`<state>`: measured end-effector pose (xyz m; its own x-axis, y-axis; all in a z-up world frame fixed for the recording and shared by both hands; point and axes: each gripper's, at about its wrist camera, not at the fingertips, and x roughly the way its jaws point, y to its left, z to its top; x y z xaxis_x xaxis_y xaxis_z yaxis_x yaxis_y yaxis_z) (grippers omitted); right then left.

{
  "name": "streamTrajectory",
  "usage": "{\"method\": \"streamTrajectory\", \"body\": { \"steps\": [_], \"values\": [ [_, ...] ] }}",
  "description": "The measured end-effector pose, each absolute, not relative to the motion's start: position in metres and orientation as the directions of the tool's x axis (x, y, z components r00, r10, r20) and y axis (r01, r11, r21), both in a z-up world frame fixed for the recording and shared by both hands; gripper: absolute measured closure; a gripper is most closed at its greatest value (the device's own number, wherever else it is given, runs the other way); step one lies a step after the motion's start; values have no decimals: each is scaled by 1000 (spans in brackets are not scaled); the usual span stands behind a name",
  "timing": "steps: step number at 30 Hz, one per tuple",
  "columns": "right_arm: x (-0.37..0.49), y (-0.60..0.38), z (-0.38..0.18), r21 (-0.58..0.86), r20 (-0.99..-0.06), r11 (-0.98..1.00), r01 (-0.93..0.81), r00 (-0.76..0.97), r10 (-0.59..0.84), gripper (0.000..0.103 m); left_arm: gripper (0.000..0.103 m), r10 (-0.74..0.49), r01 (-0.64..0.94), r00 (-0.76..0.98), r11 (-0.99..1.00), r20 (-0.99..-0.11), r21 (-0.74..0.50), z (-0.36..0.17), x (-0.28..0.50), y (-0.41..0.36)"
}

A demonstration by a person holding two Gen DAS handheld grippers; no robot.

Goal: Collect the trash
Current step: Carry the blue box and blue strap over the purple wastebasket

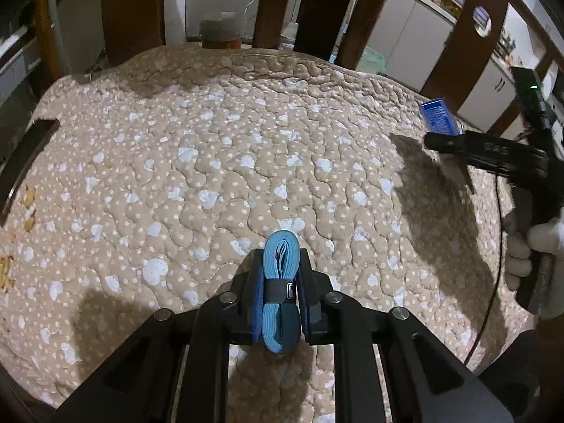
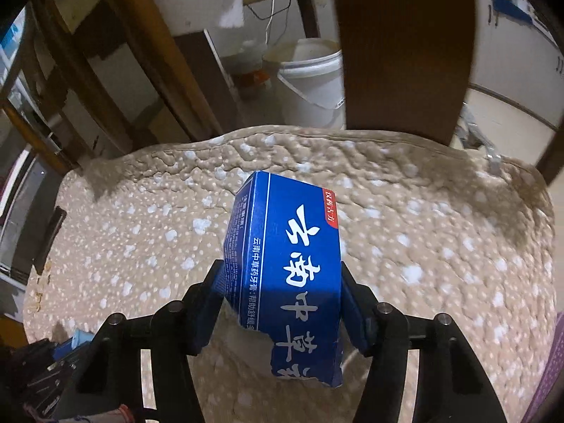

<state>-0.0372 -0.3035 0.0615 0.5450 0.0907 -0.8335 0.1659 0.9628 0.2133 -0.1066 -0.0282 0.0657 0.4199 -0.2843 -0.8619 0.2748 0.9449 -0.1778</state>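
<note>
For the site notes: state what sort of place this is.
Probably a lived-in home, perhaps a storage or utility corner: a quilted cushion on a wooden chair, a white plastic bucket on the floor behind, and white cabinets.

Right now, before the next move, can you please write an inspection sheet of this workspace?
Surface: quilted beige cushion on a wooden chair.
Job's things: blue carton, torn at its near end; folded light-blue strap.
Clutter: yellowish crumbs at the cushion's left edge.
Grippers: left tool shut on the strap; right tool has the carton between its fingers.
Cables: black cable hanging by the gloved hand.
Surroundings: white bucket, chair slats, cabinets.
</note>
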Motion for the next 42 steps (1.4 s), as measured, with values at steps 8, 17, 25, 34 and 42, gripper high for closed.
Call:
{"method": "streamTrajectory", "body": {
  "steps": [8,17,25,34,42],
  "values": [
    [-96,-315,78,237,-812,955,177,576,94,38,88,-267,275,455,950,-850,-151,84,-113,-31],
    [-158,-316,88,163,-784,969,188,620,12,38,87,-241,297,491,950,-837,-100,106,-130,-48],
    [-193,-310,81,84,-757,978,189,651,-61,38,87,-229,339,514,940,-827,-49,121,-146,-74],
    [-206,-328,79,116,-747,968,223,662,-63,38,87,-241,384,515,923,-823,-30,128,-159,-98],
    [-215,-332,77,104,-744,968,228,664,-76,38,87,-350,415,464,897,-814,-149,135,-164,-103]
  ]
}}
